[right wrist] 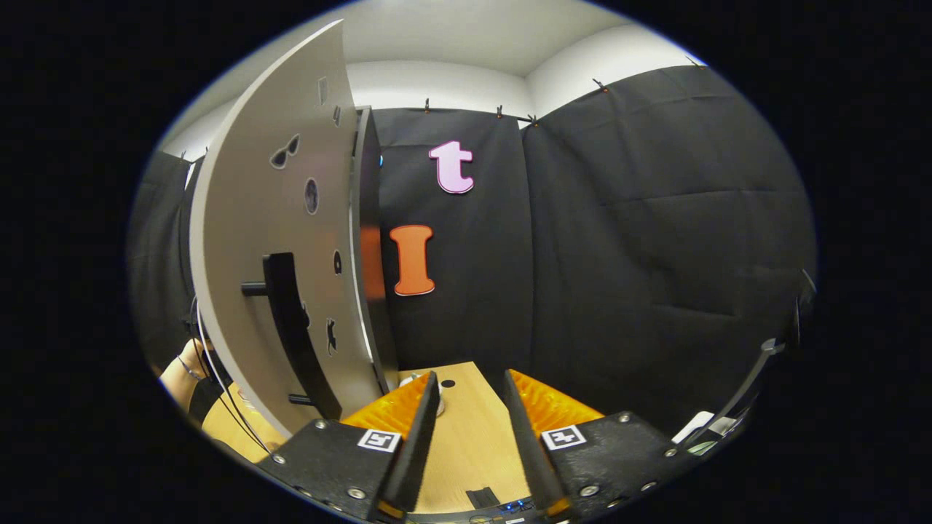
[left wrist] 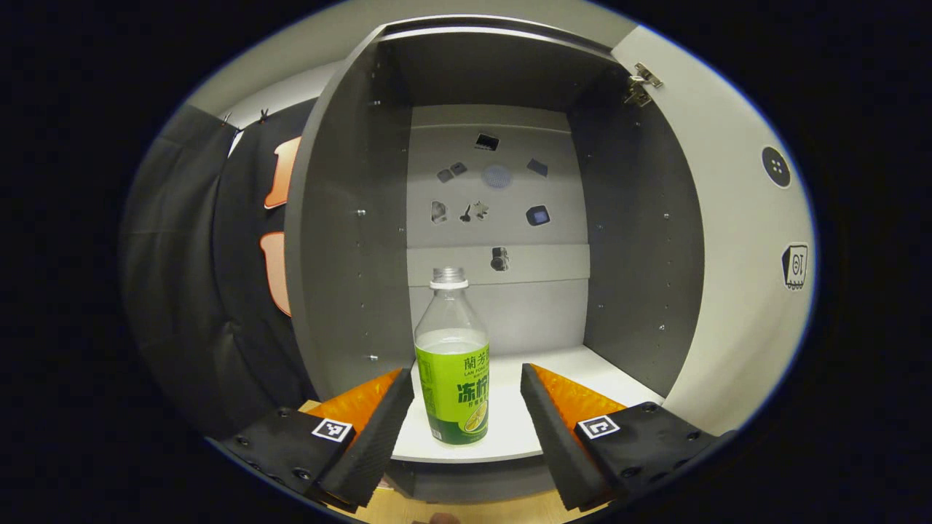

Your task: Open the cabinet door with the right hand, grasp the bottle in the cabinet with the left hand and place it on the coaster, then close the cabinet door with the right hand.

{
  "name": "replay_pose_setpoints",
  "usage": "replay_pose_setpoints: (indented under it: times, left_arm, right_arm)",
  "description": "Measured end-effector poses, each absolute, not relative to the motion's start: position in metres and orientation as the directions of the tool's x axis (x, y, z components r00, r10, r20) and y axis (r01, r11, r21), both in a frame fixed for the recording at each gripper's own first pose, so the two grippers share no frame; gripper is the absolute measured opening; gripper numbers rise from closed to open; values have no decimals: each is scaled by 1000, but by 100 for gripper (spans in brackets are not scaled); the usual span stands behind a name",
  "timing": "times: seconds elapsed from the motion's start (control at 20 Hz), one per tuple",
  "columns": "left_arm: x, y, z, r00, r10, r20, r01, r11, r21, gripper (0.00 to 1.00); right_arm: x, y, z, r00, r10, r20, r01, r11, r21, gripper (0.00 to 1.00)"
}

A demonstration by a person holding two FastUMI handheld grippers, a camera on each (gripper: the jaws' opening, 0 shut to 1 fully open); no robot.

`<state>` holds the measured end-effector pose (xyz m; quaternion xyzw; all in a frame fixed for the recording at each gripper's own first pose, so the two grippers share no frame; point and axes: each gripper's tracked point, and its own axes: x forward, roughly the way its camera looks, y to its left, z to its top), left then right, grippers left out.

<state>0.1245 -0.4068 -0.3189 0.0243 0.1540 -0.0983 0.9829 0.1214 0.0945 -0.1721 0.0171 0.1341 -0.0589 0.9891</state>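
in the left gripper view the cabinet [left wrist: 349, 218] is standing open, its door [left wrist: 735, 240] swung out to the right. the bottle [left wrist: 451, 356] is standing upright on the cabinet's white shelf [left wrist: 582, 367] near the front edge. the left gripper [left wrist: 467, 404] is facing it with its jaws released, the bottle sitting between them and touching neither finger. in the right gripper view the right gripper [right wrist: 470, 422] is hovering over the wooden desk [right wrist: 470, 429] with its jaws spread and gripping nothing, the door's black handle [right wrist: 291, 327] lying well to its left.
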Motion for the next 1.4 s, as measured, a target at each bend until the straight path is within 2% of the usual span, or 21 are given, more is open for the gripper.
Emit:
replay_pose_setpoints:
  times: [0.1,0.15,0.25,0.3,0.35,0.4,0.7,0.85,1.4]
  left_arm:
    - [137,-405,-326,932,-178,-317,192,981,14,97]
    - [142,-404,-330,932,-171,-320,186,982,17,96]
    - [150,-404,-338,927,-176,-331,188,982,5,96]
    - [155,-403,-342,924,-175,-339,185,983,-4,97]
    - [158,-402,-345,922,-177,-345,184,983,-12,97]
    - [161,-401,-348,920,-176,-349,183,983,-14,97]
    - [165,-402,-359,907,-197,-373,205,979,-19,97]
    - [157,-405,-353,902,-219,-372,219,975,-44,84]
    - [95,-395,-314,900,-270,-343,258,963,-80,84]
  right_arm:
    - [125,93,-174,954,-128,-271,139,990,23,74]
    - [128,92,-175,952,-138,-272,150,988,23,87]
    - [131,88,-177,950,-154,-273,165,986,18,93]
    - [131,86,-178,949,-160,-273,171,985,16,84]
    - [133,86,-179,947,-165,-274,176,984,15,98]
    - [136,85,-181,946,-170,-275,181,983,16,93]
    - [146,85,-182,942,-184,-279,196,980,15,93]
    - [144,86,-183,943,-184,-276,195,981,12,93]
    - [135,93,-180,953,-143,-267,153,988,17,93]
